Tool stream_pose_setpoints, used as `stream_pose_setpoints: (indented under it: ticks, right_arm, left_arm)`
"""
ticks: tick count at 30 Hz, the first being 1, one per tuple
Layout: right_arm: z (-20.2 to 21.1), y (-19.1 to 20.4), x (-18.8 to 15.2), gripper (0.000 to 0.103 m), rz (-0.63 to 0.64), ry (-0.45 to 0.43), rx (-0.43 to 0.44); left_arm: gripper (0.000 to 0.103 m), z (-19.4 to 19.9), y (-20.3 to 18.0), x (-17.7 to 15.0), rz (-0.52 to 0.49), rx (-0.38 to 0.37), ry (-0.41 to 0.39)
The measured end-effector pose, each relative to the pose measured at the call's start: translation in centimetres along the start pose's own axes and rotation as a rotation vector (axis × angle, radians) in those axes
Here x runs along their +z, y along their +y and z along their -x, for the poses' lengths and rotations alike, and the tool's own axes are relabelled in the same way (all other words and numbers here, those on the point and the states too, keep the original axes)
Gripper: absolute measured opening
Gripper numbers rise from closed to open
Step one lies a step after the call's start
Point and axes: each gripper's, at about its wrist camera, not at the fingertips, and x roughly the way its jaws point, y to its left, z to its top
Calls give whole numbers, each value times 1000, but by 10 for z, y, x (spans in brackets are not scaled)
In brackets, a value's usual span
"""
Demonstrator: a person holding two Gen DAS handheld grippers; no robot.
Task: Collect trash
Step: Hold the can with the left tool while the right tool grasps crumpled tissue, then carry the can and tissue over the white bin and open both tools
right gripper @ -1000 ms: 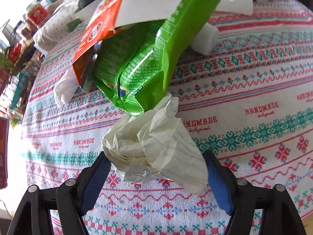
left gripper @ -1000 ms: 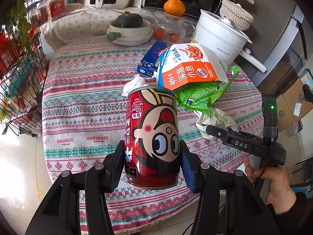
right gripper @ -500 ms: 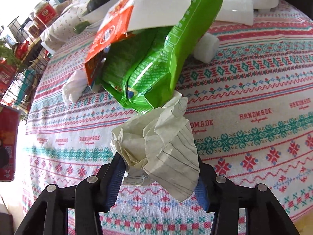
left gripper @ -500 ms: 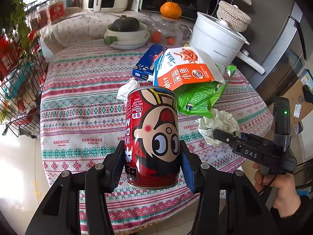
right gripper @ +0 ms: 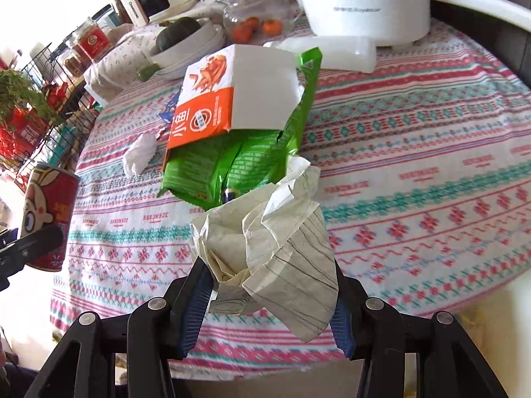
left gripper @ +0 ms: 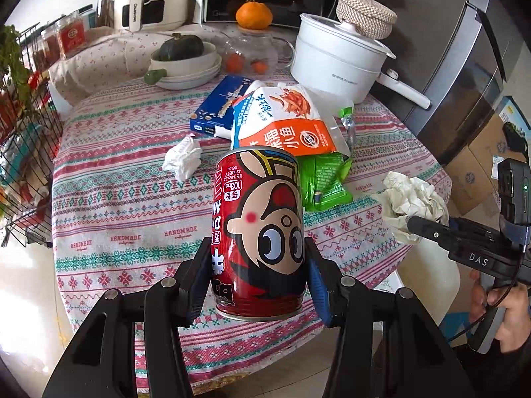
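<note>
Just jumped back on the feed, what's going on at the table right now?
A person is clearing trash off the table with two handheld grippers. The left gripper is shut on a red drink can, held above the table's near edge. The right gripper is shut on a crumpled paper, lifted off the tablecloth. Not yet picked up: an orange snack bag, a green wrapper, a blue box and a white tissue.
</note>
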Motion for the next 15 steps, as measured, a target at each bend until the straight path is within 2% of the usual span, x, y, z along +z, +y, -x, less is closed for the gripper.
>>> stream_pose_setpoints:
  ticks: [8,15]
  right_arm:
    - [43,-44,-15,55,-40,-34,-83]
    - [95,-85,-35,55,-133,-46,-174]
  left_arm:
    - [55,-8,-43,-1,-48,-64,15]
    - [55,-17,-117,-1,-172,-149,20]
